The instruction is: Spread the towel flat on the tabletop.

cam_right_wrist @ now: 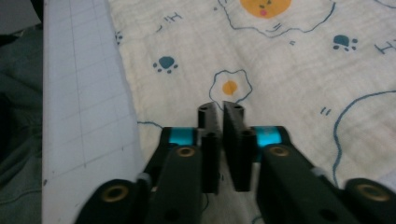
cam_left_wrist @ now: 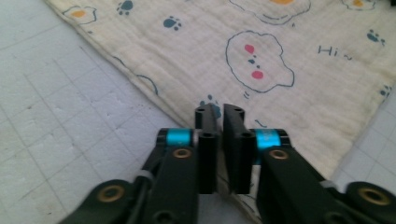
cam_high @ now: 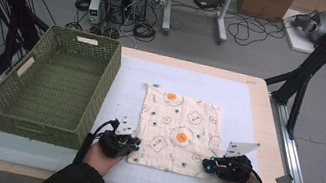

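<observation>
A cream cloth (cam_high: 178, 124) printed with fried eggs and blue paw marks lies flat on the white gridded mat (cam_high: 232, 91). My left gripper (cam_high: 134, 143) is at the cloth's near left corner and my right gripper (cam_high: 207, 166) is at its near right corner, each held in a hand. In the left gripper view the jaws (cam_left_wrist: 219, 112) stand almost together on the cloth's (cam_left_wrist: 280, 60) edge, leaving only a thin slit with fabric in it. The right gripper (cam_right_wrist: 220, 108) shows the same narrow slit, just inside the cloth's (cam_right_wrist: 289, 70) side edge.
A green woven basket (cam_high: 99, 95) stands empty on the table's left, close beside my left gripper. The wooden table edge (cam_high: 269, 140) runs along the right. Black frame legs, computers and cables lie on the floor beyond the table.
</observation>
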